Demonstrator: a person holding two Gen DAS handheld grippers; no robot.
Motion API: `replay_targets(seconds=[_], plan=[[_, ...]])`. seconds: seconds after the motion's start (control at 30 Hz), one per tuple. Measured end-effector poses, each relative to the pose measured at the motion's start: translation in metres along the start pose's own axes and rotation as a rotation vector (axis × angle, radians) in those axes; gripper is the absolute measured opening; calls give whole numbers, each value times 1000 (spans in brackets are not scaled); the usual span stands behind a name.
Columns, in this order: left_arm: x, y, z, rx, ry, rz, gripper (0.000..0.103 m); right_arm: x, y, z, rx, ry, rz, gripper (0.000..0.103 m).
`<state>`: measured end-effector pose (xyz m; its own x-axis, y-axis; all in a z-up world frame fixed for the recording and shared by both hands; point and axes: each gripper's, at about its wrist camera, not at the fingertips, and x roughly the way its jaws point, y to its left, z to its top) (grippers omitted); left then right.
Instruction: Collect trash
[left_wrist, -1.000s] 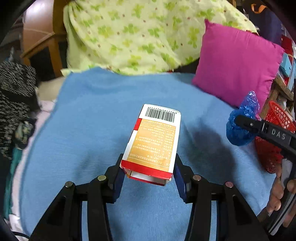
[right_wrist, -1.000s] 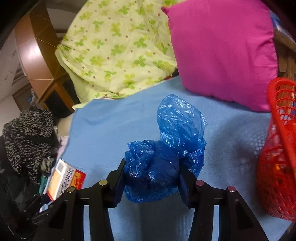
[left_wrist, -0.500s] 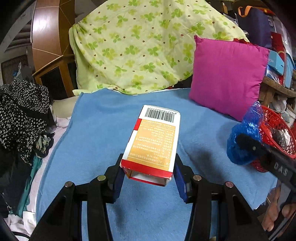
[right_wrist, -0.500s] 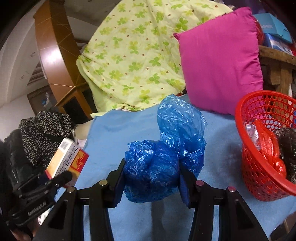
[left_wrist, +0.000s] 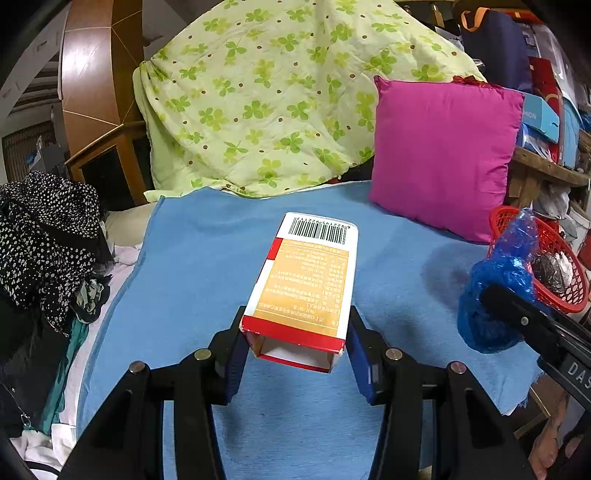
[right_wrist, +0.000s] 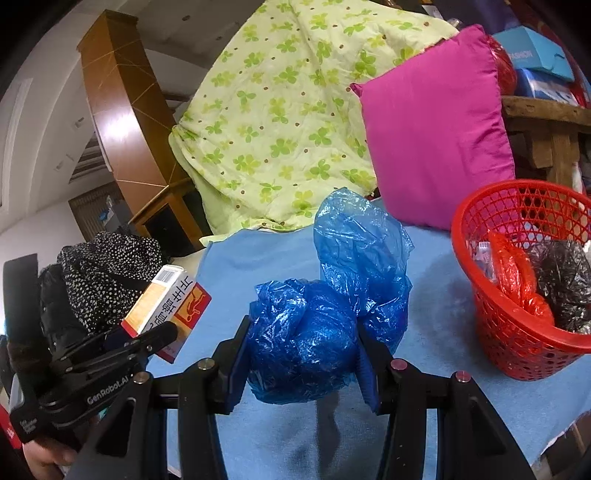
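Note:
My left gripper (left_wrist: 295, 347) is shut on an open-ended red, white and orange carton (left_wrist: 310, 280), held above the blue blanket (left_wrist: 207, 258). The carton also shows in the right wrist view (right_wrist: 166, 299) at the left. My right gripper (right_wrist: 301, 354) is shut on a crumpled blue plastic bag (right_wrist: 325, 310), held above the blanket. That bag shows in the left wrist view (left_wrist: 495, 291) at the right, in front of the red basket (left_wrist: 565, 299). The red mesh basket (right_wrist: 491, 325) stands at the right and holds red and black bags.
A magenta pillow (left_wrist: 443, 158) and a green clover-print quilt (left_wrist: 288, 92) lie at the back of the bed. Black dotted clothes (left_wrist: 44, 236) are heaped at the left. A wooden shelf with boxes (right_wrist: 546, 110) stands at the right, behind the basket.
Both grippers have lifted and drawn back from the bed with their loads. The red basket has come into fuller view at the right.

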<state>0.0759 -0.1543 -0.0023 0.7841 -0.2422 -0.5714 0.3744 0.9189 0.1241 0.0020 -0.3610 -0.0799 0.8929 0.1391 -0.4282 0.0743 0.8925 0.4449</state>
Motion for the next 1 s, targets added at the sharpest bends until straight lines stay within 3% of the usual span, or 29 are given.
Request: replay_targets(seconds=[1.0], plan=[[-6,-29,4,69,-7,-3,51,-28,-15,2,17,-59,-9,52]])
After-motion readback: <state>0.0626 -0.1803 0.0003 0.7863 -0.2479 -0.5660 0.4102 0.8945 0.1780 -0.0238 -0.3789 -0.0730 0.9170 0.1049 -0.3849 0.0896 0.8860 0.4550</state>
